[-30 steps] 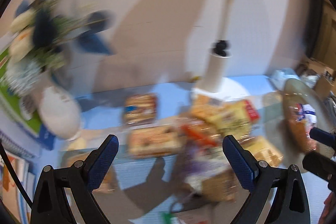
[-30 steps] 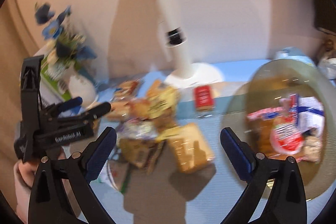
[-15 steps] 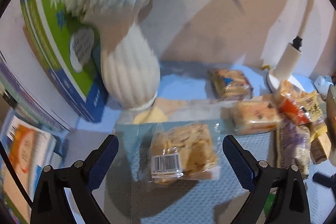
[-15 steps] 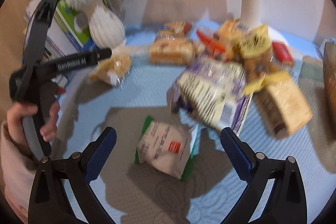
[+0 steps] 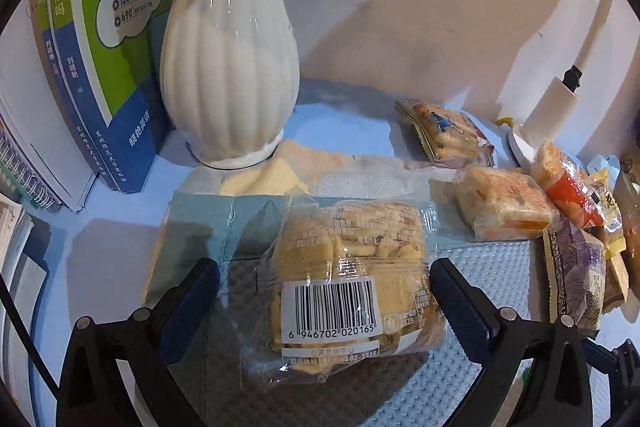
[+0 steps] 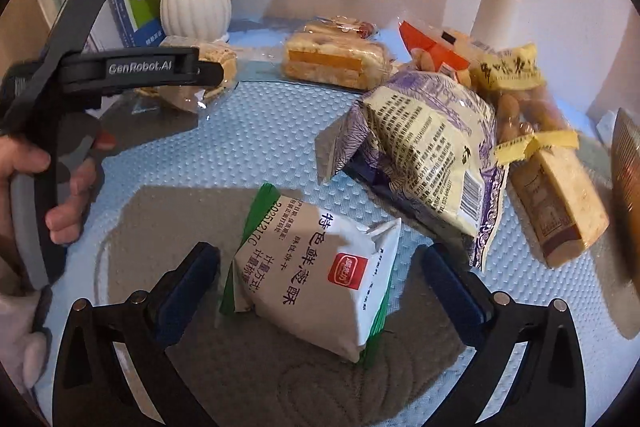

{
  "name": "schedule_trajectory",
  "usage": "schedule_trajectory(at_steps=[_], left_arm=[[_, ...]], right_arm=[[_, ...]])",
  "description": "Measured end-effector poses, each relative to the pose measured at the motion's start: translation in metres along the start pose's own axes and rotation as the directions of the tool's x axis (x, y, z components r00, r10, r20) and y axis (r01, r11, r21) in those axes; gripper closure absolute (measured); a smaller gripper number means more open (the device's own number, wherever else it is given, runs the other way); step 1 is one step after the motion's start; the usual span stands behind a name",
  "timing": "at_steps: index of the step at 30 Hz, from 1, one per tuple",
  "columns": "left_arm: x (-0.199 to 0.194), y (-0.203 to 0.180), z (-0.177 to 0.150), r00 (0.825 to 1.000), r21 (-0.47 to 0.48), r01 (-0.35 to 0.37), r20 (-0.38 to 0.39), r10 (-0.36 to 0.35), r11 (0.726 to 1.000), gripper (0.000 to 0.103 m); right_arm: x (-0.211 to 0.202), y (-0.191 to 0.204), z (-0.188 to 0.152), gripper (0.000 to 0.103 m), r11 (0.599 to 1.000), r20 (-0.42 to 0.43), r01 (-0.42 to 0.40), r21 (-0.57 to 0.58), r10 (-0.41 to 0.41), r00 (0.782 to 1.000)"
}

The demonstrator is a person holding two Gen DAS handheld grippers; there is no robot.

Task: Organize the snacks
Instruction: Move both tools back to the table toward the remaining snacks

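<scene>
My left gripper [image 5: 326, 297] is open, its fingers on either side of a clear-wrapped biscuit pack with a barcode [image 5: 348, 287] lying on the blue mat. My right gripper [image 6: 320, 283] is open around a white and green snack pack with a red logo [image 6: 316, 279]. In the right wrist view the left gripper [image 6: 200, 69] shows at the left, over the clear biscuit pack [image 6: 188, 83]. Behind lie a purple and cream bag [image 6: 428, 155], an orange-layered cake pack [image 6: 336, 61] and yellow-tied nut packs [image 6: 516, 95].
A white ribbed vase [image 5: 230, 67] stands close behind the clear pack, with green and blue books [image 5: 96, 47] to its left. A white lamp base [image 5: 548, 119] stands at the back right. A brown wafer pack [image 6: 560, 199] lies far right beside a brown dish edge [image 6: 628, 163].
Both grippers have dropped and moved closer to the table. The left one now straddles the clear biscuit pack; the right one now straddles the white and green pack.
</scene>
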State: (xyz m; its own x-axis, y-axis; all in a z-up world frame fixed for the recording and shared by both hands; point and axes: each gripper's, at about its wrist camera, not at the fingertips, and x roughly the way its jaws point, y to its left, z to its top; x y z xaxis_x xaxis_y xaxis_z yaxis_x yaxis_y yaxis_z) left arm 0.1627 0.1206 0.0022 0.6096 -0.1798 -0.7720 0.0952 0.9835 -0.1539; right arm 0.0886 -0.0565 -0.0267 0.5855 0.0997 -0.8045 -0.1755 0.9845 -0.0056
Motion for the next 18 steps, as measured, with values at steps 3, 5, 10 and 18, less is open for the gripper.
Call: schedule_trajectory(at_steps=[3, 5, 10, 18], left_arm=[[0.0006, -0.0012, 0.0005, 1.000, 0.006, -0.007, -0.001, 0.007, 1.000, 0.000], [0.0007, -0.0010, 0.0006, 1.000, 0.008, -0.008, -0.003, 0.008, 1.000, 0.000], [0.0026, -0.0015, 0.0017, 1.000, 0.009, -0.007, -0.006, 0.007, 1.000, 0.000], [0.0030, -0.0016, 0.0018, 1.000, 0.009, -0.007, -0.007, 0.007, 1.000, 0.000]], right_arm=[[-0.0017, -0.0023, -0.0012, 0.000, 1.000, 0.001, 0.001, -0.002, -0.001, 1.000], [-0.0036, -0.0049, -0.0022, 0.000, 1.000, 0.001, 0.005, -0.005, -0.005, 1.000], [-0.0021, -0.0019, -0.0001, 0.000, 1.000, 0.001, 0.003, -0.003, -0.003, 1.000], [-0.0018, -0.0009, 0.0004, 0.000, 1.000, 0.001, 0.003, -0.004, -0.003, 1.000]])
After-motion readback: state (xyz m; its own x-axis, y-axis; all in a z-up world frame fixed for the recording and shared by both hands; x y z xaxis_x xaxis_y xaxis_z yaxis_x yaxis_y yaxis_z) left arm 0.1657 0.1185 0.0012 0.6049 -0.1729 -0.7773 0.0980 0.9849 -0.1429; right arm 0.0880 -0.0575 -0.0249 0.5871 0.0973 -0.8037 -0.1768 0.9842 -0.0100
